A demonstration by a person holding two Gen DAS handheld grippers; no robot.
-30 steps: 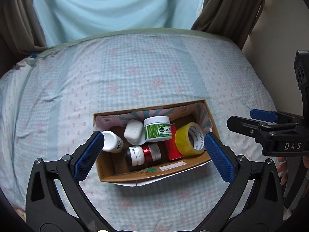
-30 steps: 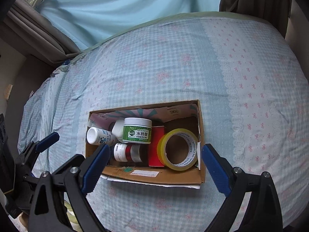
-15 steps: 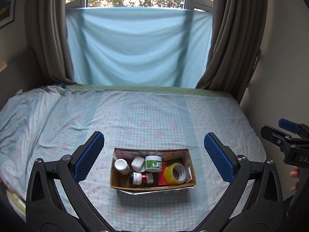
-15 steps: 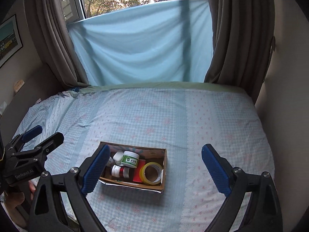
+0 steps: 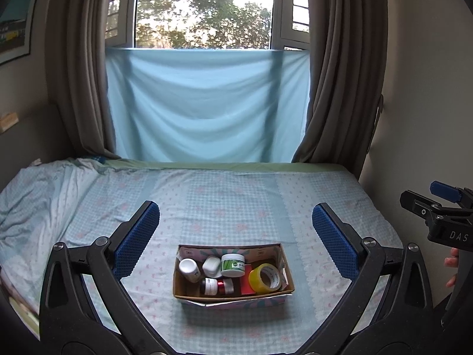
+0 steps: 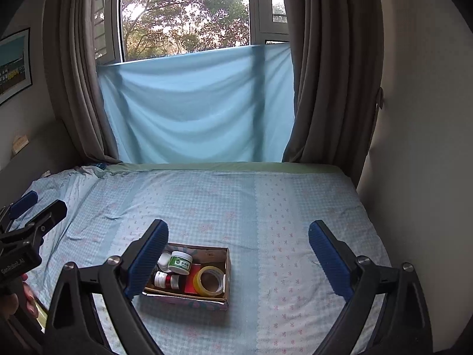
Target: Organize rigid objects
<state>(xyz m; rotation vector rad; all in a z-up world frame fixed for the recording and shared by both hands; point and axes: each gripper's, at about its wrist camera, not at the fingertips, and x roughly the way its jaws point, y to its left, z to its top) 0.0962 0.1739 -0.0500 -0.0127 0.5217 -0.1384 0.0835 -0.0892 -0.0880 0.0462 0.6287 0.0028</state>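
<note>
A cardboard box (image 5: pixel 233 295) (image 6: pixel 226 266) sits on the bed near its front edge. Inside lie a yellow tape roll (image 5: pixel 265 278) (image 6: pixel 210 280), a green-labelled white jar (image 5: pixel 233 265) (image 6: pixel 180 262), a white bottle (image 5: pixel 189 269), a white case (image 5: pixel 211 266), a red-banded bottle (image 5: pixel 215 286) (image 6: pixel 165 280) and a flat red pack (image 5: pixel 246 284). My left gripper (image 5: pixel 236 242) hangs open high above and short of the box, with nothing between its fingers. My right gripper (image 6: pixel 238 254) is open too and empty, with its left finger (image 6: pixel 146 260) covering the box's left end.
The bed (image 5: pixel 224 201) wears a pale blue checked sheet, rumpled at the left. A blue cloth (image 5: pixel 207 103) hangs under the window between brown curtains (image 5: pixel 343 68). A wall (image 6: pixel 419 148) runs along the bed's right side. A person's fingers (image 5: pixel 452 269) hold the other gripper's handle.
Both grippers have risen and drawn back from the box, tilting up. The box now looks small and low in both views, and the window has come into sight.
</note>
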